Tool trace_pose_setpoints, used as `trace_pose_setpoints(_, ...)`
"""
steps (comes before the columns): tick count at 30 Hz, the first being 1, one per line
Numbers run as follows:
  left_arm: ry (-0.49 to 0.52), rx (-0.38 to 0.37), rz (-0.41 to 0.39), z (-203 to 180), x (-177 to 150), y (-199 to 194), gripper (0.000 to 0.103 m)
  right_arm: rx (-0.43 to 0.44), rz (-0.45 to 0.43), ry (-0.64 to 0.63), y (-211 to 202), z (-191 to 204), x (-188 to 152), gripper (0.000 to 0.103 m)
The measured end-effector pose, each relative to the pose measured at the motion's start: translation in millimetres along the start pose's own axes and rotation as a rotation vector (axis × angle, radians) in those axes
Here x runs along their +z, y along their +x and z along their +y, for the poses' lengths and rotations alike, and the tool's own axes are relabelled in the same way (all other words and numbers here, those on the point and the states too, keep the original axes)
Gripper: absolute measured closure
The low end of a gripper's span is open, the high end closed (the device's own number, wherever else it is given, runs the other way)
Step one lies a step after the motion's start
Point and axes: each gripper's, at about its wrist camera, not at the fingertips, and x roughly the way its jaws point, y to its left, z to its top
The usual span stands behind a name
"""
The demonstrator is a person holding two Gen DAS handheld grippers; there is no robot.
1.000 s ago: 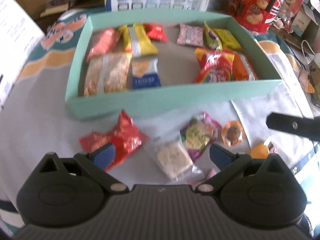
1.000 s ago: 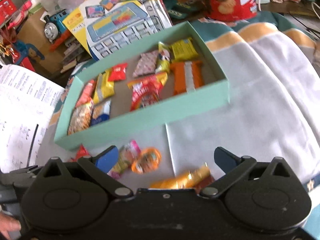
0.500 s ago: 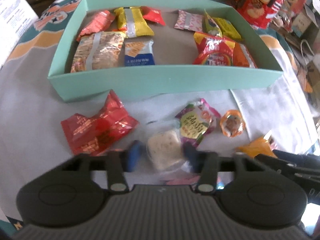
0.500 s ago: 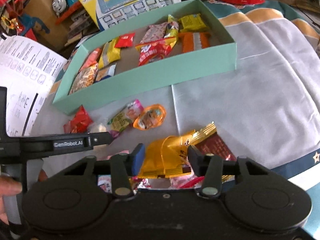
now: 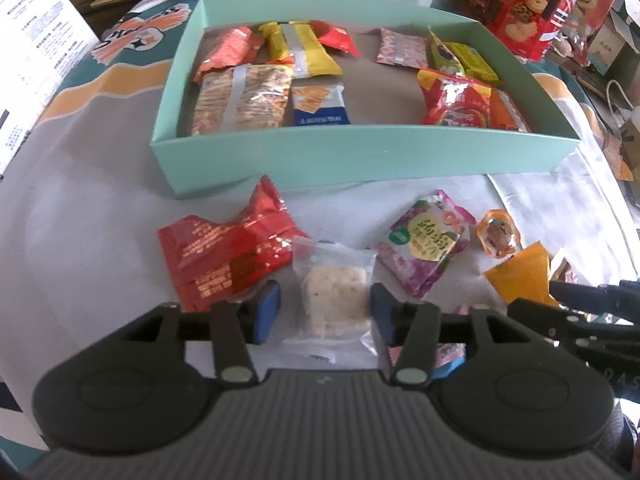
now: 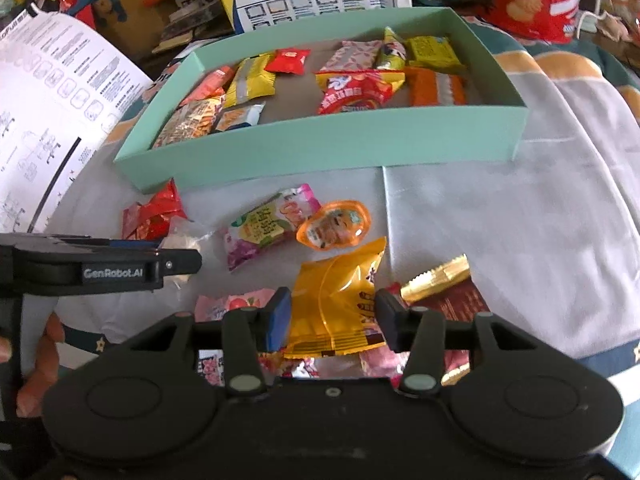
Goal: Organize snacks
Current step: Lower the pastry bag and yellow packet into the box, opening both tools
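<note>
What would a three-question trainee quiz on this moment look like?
1. Multiple choice: what is between the pads of the right tool?
A. a yellow packet
B. a blue cracker packet
C. a toy train
2. True or false: the mint-green box is empty.
3. Fill in: the orange jelly cup lies ___ the box (inside/outside).

Key
1. A. The jaws have just been closing and the pads now press on the packet.
2. False. Several snack packets already lie in it.
3. Outside, on the cloth in front of its near wall.
</note>
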Motion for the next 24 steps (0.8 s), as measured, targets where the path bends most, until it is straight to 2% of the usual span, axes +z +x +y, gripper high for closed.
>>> trace_pose_setpoints(2, -0.012, 0.008, 0.006, 3.9, -1.3, 0.5, 0.041, 0.003, -0.002, -0.007, 3.5, 0.0, 2.1, 0.056)
trace_pose_setpoints(6, -0.014, 0.005, 0.005, 8.3, -2.3, 0.6, 0.041, 0.008, 0.000, -0.007, 12.3, -2.7, 4.3, 0.056)
trace_pose_setpoints(11, 0.035, 0.018, 0.008, -1.7, -3.0, 2.7, 0.040, 0.014, -0.006, -0.019, 15.0, -2.0, 4.0, 0.056)
trace_pose_setpoints(12, 0.051, 0.025, 0.003, -4.4, -3.8, 2.3, 0.045, 0.011, -0.007, -0.034, 15.0, -0.3, 3.1, 0.060)
trace_pose_setpoints(13, 0.080, 0.042, -0.011, -8.7, -5.0, 1.5, 0.061, 0.016, -0.007, -0.044, 15.0, -1.7, 2.8, 0.061)
trace_pose_setpoints(14, 0.106, 0.046, -0.017, -12.5, -5.8, 0.8, 0.069, 0.024, -0.007, -0.039, 14.4, -2.5, 2.5, 0.064)
trace_pose_setpoints(20, 0.100, 0.043, -0.019, -10.8, -7.8, -2.9, 0.071, 0.037, -0.038, 0.017, 2.6, -15.0, 6.4, 0.066)
trace_pose_setpoints(24, 0.090, 0.002, -0.027, -7.1, -6.5, -12.9, 0.071, 0.049, -0.050, 0.043, -5.8, -23.3, 11.5, 0.066)
